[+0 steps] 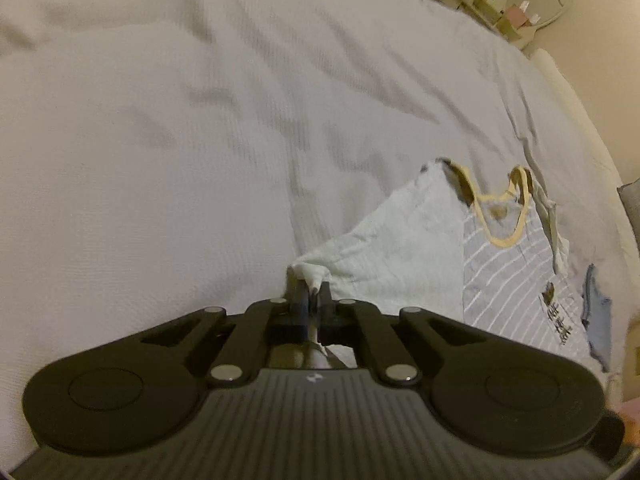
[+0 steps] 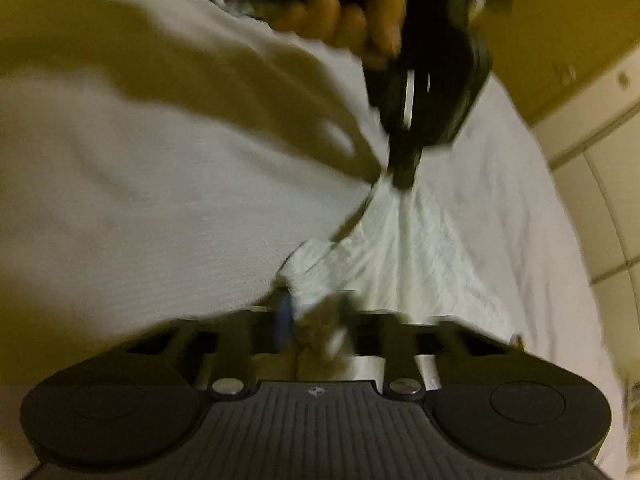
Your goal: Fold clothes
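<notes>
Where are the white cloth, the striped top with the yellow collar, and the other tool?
white cloth (image 1: 384,240), left wrist view, its flat middle.
striped top (image 1: 504,280), left wrist view, grey striped front below the collar.
left tool (image 2: 404,178), right wrist view, tips pinching the cloth.

Black left gripper (image 1: 314,300), ribbed grey housing, silver pivot screws.

Left gripper (image 1: 313,294): jaws closed, pinching cloth. Right gripper (image 2: 316,312): likewise clamped. Hand (image 2: 352,20) at 12 o'clock.
</notes>
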The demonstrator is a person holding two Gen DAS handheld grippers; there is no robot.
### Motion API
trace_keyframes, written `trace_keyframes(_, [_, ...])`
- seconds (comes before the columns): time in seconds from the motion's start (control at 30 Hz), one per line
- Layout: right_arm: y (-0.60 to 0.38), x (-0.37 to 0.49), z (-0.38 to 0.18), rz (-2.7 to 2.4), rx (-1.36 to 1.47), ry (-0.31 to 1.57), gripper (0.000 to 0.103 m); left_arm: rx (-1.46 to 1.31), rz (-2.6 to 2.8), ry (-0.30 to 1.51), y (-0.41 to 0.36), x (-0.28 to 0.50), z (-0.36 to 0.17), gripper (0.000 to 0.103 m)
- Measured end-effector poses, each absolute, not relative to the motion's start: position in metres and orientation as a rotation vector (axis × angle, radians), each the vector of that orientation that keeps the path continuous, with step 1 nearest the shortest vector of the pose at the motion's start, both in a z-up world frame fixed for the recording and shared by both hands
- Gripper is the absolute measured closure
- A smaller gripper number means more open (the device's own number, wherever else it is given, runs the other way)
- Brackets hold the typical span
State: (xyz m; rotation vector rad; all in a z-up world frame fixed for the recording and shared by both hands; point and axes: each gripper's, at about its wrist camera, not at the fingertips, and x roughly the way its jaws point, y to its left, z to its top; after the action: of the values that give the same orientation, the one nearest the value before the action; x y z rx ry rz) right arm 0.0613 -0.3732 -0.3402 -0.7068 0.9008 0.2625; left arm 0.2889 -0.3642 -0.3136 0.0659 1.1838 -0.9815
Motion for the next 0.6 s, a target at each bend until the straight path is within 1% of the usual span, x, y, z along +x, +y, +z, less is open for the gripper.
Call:
trace_keyframes(0.07, [-0.37, 0.062, -0.328, 0.288, -0.646, 0.876, 0.102, 0.076, -0.989, 1.146, -0.359, 0.285, -0.303, 0.102])
trace_keyframes(0.13, [-0.359, 0.059, -0.327, 0.346, -0.643, 0.87, 0.101, 0.1, -0.974, 1.166, -0.359, 0.285, -0.308, 0.102])
trace_keyframes(0.23, [-0.368, 0.067, -0.34, 0.33, -0.576, 0.954, 0.101, 0.131, -0.951, 1.196, -0.357, 0.286, -0.316, 0.101])
trace_keyframes(0.3, [-0.377, 0.063, -0.335, 0.344, -0.521, 0.955, 0.087, 0.128, -0.921, 1.195, -0.356, 0.287, -0.317, 0.092])
trace_keyframes(0.33, [-0.38, 0.057, -0.327, 0.363, -0.501, 0.934, 0.073, 0.129, -0.903, 1.19, -0.355, 0.287, -0.315, 0.09])
trace_keyframes(0.37, [-0.383, 0.051, -0.319, 0.377, -0.481, 0.908, 0.065, 0.131, -0.88, 1.18, -0.353, 0.286, -0.313, 0.088])
trace_keyframes(0.47, [-0.407, 0.04, -0.301, 0.332, -0.399, 0.885, 0.064, 0.143, -0.809, 1.15, -0.347, 0.284, -0.305, 0.083])
trace_keyframes(0.6, [-0.452, 0.006, -0.286, 0.162, -0.288, 0.919, 0.064, 0.18, -0.737, 1.083, -0.339, 0.268, -0.282, 0.083])
